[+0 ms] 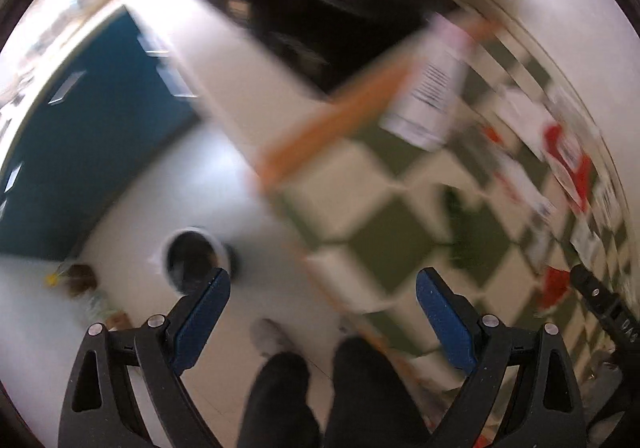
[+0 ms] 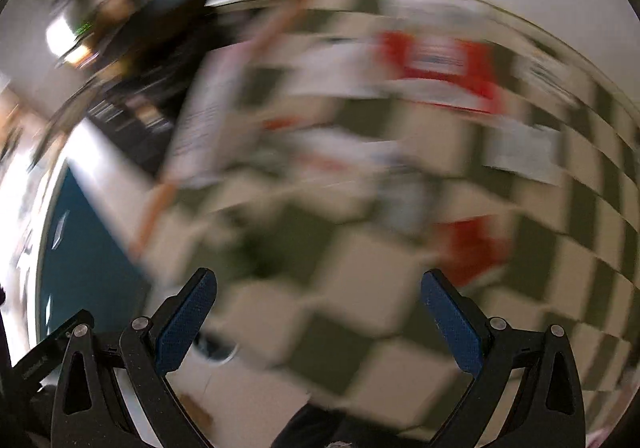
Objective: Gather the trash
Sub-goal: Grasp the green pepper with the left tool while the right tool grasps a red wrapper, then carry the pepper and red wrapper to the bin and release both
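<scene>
Both views are blurred by motion. My left gripper [image 1: 322, 290] is open and empty, held above the floor beside a table with a green and white checked cloth [image 1: 384, 236]. A round bin with a white liner [image 1: 196, 256] stands on the white floor below it. Red and white wrappers [image 1: 568, 152] and papers [image 1: 436, 88] lie on the cloth. My right gripper [image 2: 318, 290] is open and empty above the checked cloth [image 2: 360, 312]. Red and white wrappers [image 2: 440, 68] and a red scrap [image 2: 472, 248] lie ahead of it.
A teal cabinet [image 1: 92, 144] stands to the left on the white floor. The person's dark trouser legs [image 1: 320, 396] and a shoe [image 1: 270, 336] are below the left gripper. Small litter [image 1: 80, 280] lies on the floor left of the bin. The table has an orange edge [image 1: 332, 124].
</scene>
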{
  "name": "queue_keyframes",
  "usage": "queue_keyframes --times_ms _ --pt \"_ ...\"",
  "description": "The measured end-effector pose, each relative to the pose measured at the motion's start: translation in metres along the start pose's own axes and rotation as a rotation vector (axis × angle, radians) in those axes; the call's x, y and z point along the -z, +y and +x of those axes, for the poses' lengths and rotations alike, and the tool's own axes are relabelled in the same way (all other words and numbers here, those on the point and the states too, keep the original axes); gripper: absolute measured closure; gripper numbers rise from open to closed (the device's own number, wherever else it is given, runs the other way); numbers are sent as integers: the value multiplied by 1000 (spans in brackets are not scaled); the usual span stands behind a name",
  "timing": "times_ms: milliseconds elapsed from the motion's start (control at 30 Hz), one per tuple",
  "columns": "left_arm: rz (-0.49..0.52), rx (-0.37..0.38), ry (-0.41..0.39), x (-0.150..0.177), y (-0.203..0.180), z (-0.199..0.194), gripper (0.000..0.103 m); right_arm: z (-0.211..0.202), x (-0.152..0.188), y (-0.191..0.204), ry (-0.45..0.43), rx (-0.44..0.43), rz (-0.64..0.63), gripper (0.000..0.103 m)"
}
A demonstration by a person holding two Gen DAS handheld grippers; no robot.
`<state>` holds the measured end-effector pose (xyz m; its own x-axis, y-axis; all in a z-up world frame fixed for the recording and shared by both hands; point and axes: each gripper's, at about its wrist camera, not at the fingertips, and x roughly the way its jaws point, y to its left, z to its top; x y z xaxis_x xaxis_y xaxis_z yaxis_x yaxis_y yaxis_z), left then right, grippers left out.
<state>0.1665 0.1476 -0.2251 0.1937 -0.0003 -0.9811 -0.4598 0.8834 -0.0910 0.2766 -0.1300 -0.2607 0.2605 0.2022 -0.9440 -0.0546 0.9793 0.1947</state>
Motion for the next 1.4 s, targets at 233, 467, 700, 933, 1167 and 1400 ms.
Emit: queue_keyframes --times_ms 233,467,700,933,1167,1400 --pt "47 60 154 -25 -82 75 30 48 -23 -101 95 31 90 7" --pt "109 -3 132 -28 -106 86 86 66 -22 -106 109 -10 24 37" --pt "186 -64 47 -15 -119 67 92 57 -18 -85 61 29 -71 89" --pt "211 -40 -49 -1 -117 25 92 24 -11 -74 1 -4 -72 94" --pt "181 -16 -146 3 -69 -24 93 -18 -7 -27 -61 -65 -120 95" --pt "79 -58 -205 14 17 -52 93 -30 9 56 -74 -148 -215 95"
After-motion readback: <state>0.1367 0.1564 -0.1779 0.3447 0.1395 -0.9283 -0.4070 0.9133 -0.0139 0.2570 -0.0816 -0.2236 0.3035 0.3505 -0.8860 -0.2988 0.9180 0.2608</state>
